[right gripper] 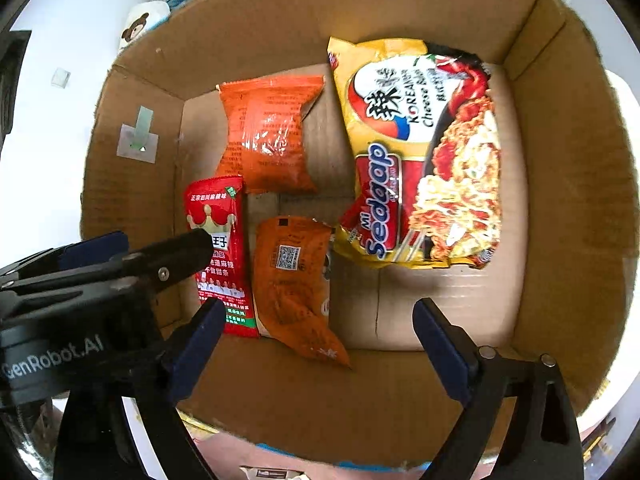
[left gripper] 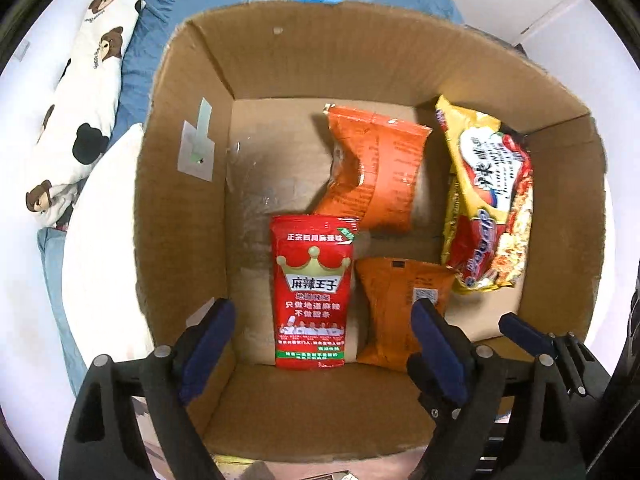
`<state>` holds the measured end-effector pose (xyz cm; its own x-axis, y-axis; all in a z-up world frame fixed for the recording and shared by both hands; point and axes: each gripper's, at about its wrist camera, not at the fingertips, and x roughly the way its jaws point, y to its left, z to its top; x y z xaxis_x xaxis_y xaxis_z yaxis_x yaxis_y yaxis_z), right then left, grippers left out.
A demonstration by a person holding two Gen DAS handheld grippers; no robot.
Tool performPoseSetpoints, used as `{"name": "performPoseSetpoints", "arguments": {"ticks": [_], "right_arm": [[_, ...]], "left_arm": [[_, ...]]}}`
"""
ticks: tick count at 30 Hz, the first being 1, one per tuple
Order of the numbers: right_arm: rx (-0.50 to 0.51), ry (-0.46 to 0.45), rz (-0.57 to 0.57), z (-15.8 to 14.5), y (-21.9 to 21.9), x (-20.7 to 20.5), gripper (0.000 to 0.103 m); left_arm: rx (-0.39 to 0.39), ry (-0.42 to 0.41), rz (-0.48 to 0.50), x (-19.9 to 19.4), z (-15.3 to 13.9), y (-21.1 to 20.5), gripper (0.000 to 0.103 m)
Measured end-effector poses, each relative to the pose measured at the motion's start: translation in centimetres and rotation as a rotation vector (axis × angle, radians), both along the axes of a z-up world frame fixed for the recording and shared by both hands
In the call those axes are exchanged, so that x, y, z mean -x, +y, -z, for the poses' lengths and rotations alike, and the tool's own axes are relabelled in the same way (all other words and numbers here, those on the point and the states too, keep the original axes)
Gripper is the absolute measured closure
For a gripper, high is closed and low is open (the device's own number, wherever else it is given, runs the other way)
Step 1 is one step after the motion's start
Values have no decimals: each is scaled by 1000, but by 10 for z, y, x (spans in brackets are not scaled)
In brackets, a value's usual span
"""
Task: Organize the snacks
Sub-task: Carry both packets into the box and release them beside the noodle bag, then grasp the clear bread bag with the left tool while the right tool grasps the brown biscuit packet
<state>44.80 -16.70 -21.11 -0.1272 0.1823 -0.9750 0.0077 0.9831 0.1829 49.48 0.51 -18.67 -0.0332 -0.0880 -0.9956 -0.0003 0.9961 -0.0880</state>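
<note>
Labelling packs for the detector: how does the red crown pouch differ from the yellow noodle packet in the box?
The slim red crown-printed foil pouch is narrow, at the box's left; the yellow Sedaap noodle packet is broader, at the right. The pouch carries only Chinese print; the packet shows Latin lettering and a noodle photo. Both lie printed side up in the brown cardboard box.

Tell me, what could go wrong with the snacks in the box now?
1. The red crown packet lies right beside the lower orange packet; closing on one might pinch both.
2. The left hand-held gripper and right hand-held gripper both hang open over the cardboard box, close together, so they could bump.
3. The yellow noodle pack leans on the wall and could slide flat.
</note>
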Motion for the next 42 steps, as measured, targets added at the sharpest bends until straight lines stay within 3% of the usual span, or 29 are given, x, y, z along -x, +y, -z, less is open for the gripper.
{"name": "performPoseSetpoints", "arguments": {"ticks": [4,10,14,20,25,30,35,40,42], "right_arm": [[2,-52,-6,-27,-7,13,6],[-9,-144,3,-73,-18,39,6],[-30,-208,25,-98,-28,63,6],[-80,-233,53,-107,-32,109,6],[-104,-174,84,-87,-42,151,6],[-135,-89,136,-52,-49,189,6],[-165,10,141,-13,-30,223,6],[-168,43,68,5,8,235,6],[-167,42,33,7,22,235,6]], "left_arm": [[-4,-64,10,8,-19,-5,13],[8,-242,-11,28,-61,0,13],[18,-357,-38,61,-90,7,13],[13,-438,-109,119,-103,26,13],[-27,-409,-112,169,-81,34,13],[-38,-338,-179,215,-43,53,13],[-49,-206,-300,249,4,89,13],[-75,-155,-449,284,26,134,13],[-48,-119,-508,294,36,150,13]]}}
